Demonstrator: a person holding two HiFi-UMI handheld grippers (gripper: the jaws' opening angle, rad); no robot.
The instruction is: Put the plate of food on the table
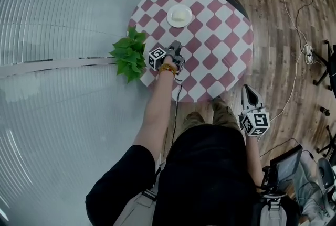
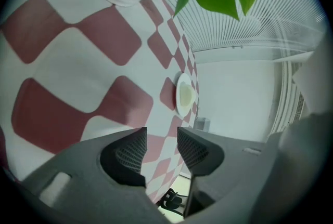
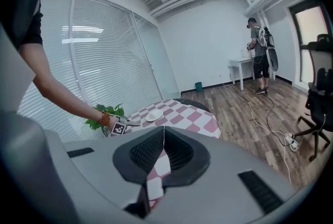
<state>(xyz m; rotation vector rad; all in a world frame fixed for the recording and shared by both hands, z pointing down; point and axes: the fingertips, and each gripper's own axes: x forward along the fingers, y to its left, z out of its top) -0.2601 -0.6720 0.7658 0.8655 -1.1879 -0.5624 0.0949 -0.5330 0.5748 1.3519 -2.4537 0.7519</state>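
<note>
Plate of food [image 1: 179, 15] sat on the checkered worktop [image 1: 220, 46], left tool [image 2: 162, 141] wide and empty, right tool [image 3: 163, 153] closed on nothing; a careless sweep toward frame left could topple the potted plant [image 1: 131, 54].

A black short-sleeved shirt [image 1: 210, 172] and olive trousers [image 1: 203, 115] are being worn; an orange beaded bracelet [image 1: 167, 68] is being worn just beside the left gripper [image 1: 175, 45].

Plate [image 1: 179, 15] on checkered table [image 1: 222, 47]
</note>
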